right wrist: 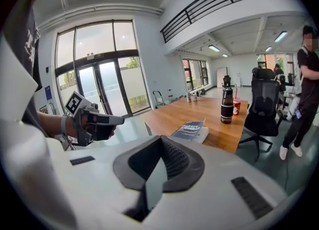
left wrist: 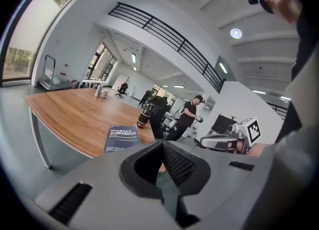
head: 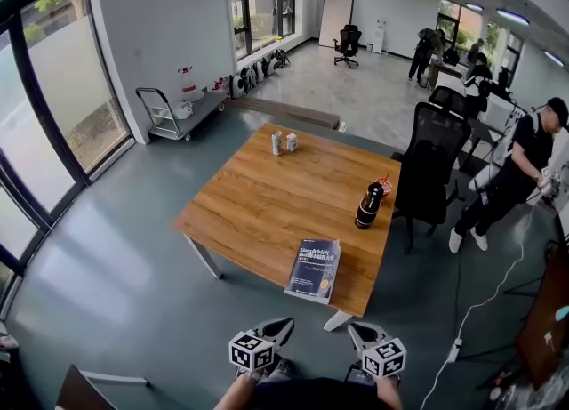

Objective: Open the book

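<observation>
**Book shut on table; both grippers clenched short of it**

The book (head: 313, 270) is seen lying flat and closed on the wooden table (head: 258, 195), close to the near edge and towards the near right corner. Its cover is dark blue with white print. The print is too small to be read in any view.

Only in the head view is the whole tabletop shown. A dark bottle (head: 369, 205) stands by the right edge with a red cup (head: 384, 184) just behind it. Two cans (head: 283, 142) are set near the far edge, and a cart (head: 173, 110) is parked by the windows. The pale page edge of the book is shown only in the right gripper view, where glass doors (right wrist: 107, 92) are seen behind. A balcony railing (left wrist: 164, 37) is best seen in the left gripper view. A black chair (head: 431, 168) and a bending person (head: 516, 177) are seen to the right of the table.

The left gripper (head: 283, 322) and right gripper (head: 354, 329) are held side by side, apart, in front of the body and short of the table. Both are pointed towards the table and tipped slightly down. In each gripper's own view the jaws are seen pressed together with nothing between them. In the right gripper view the left gripper is shown at the end of a level forearm (right wrist: 56, 124).
</observation>
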Demonstrator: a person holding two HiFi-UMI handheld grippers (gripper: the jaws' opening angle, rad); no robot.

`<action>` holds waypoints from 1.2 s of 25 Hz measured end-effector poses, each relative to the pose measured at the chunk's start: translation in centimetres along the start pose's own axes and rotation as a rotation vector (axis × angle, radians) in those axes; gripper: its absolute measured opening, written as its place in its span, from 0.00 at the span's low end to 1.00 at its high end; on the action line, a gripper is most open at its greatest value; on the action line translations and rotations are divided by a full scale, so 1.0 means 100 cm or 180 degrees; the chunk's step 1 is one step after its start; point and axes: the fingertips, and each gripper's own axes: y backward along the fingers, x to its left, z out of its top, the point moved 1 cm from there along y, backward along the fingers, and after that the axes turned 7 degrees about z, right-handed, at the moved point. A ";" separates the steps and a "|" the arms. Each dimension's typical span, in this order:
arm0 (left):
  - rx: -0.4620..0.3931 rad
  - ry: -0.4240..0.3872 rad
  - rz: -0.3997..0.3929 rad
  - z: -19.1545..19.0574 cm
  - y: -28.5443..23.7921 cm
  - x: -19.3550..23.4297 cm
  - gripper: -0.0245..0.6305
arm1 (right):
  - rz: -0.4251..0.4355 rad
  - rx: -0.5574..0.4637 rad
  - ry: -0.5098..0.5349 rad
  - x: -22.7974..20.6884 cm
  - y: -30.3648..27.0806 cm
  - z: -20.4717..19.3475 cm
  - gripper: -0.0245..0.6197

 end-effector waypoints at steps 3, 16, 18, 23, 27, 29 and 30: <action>0.0045 -0.0003 -0.0020 -0.004 -0.003 0.016 0.04 | -0.0037 0.0002 0.0032 0.003 -0.016 0.000 0.02; 0.0092 -0.0014 -0.0044 0.011 -0.018 0.026 0.04 | -0.0129 0.0004 0.0018 -0.022 -0.032 0.011 0.02; 0.0104 0.0012 -0.0028 0.013 -0.025 0.025 0.04 | -0.0112 0.0047 0.0012 -0.035 -0.038 0.016 0.02; 0.0109 -0.0040 -0.0003 0.036 -0.052 0.033 0.04 | -0.0056 -0.0037 0.0094 -0.060 -0.057 0.045 0.02; 0.0170 -0.0041 0.0030 0.044 -0.071 0.036 0.04 | -0.0016 0.0005 0.0001 -0.084 -0.064 0.046 0.02; 0.0181 -0.0060 0.0020 0.052 -0.079 0.036 0.04 | -0.0018 0.0000 -0.0014 -0.095 -0.067 0.051 0.02; 0.0177 -0.0072 0.0008 0.057 -0.083 0.035 0.04 | -0.0019 -0.0011 -0.0028 -0.101 -0.069 0.055 0.02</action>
